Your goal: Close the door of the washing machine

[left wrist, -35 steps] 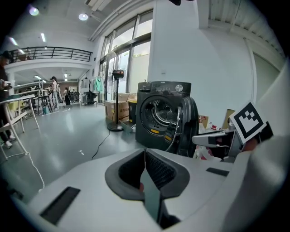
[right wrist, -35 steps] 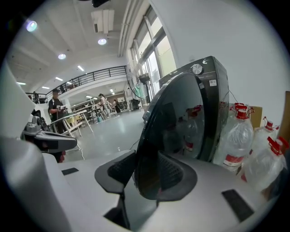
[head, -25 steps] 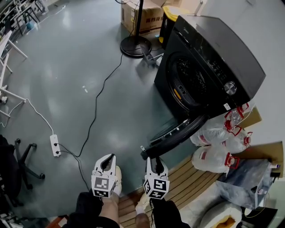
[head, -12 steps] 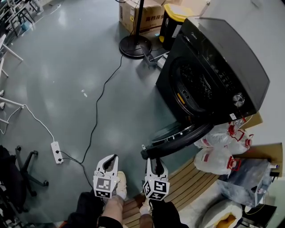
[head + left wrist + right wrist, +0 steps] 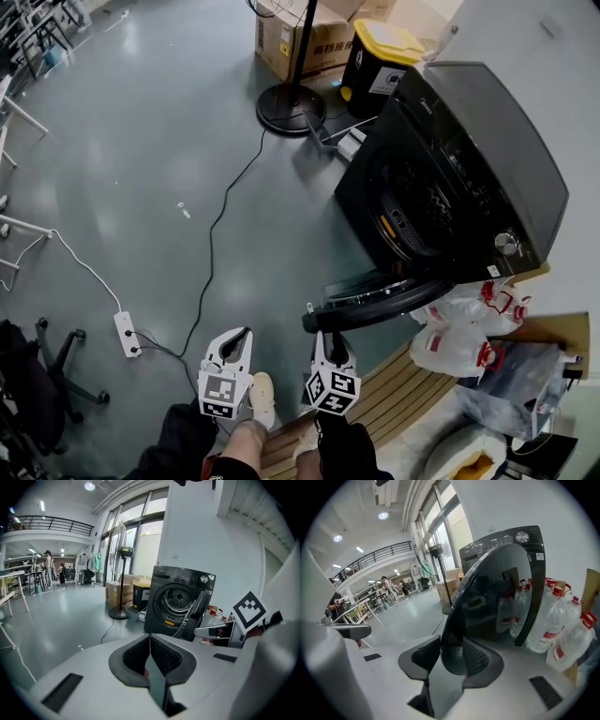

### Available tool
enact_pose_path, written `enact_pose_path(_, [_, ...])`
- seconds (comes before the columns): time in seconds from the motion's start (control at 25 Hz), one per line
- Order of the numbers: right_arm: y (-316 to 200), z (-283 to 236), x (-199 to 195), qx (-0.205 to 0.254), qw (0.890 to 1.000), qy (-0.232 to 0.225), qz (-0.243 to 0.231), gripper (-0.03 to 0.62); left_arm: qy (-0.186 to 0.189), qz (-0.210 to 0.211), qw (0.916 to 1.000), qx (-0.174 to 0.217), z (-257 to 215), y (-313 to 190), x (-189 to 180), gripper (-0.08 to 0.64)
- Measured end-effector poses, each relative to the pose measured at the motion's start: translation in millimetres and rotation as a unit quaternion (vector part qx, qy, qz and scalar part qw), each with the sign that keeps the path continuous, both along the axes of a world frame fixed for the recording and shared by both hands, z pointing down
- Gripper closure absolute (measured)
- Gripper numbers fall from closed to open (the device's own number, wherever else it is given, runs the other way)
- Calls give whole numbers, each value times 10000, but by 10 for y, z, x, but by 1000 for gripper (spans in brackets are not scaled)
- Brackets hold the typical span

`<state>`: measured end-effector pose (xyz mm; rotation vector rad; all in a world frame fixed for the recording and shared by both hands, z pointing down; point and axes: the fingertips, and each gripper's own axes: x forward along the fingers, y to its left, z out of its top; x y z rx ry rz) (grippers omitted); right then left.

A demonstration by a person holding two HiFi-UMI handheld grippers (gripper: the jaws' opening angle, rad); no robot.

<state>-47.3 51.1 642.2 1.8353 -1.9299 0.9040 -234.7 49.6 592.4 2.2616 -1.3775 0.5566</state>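
Two items: right gripper (image 5: pixel 326 339) clamped on door (image 5: pixel 394 295) rim, 6 o'clock of washer (image 5: pixel 469 159); left gripper (image 5: pixel 234 339) closed, idle. Door hardly swung since a second ago; closing barely begun.

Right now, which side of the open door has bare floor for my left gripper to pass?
Left of the door, bare grey floor runs to the black cable and power strip. Right of it is crowded: water bottles lie beside the washing machine.

glossy grey-green floor (image 5: pixel 141 141) spreads ahead of the left claw (image 5: pixel 236 336); a white power strip (image 5: pixel 126 334) lies to its left, tall glass windows (image 5: pixel 140 541) far ahead.
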Motion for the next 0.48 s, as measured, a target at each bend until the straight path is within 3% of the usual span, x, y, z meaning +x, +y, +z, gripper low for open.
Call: enact_pose_path(0.48, [-567,-214,-95,95,9960,440,-775,440,-8,21,10000,-4,-221,-413,57,534])
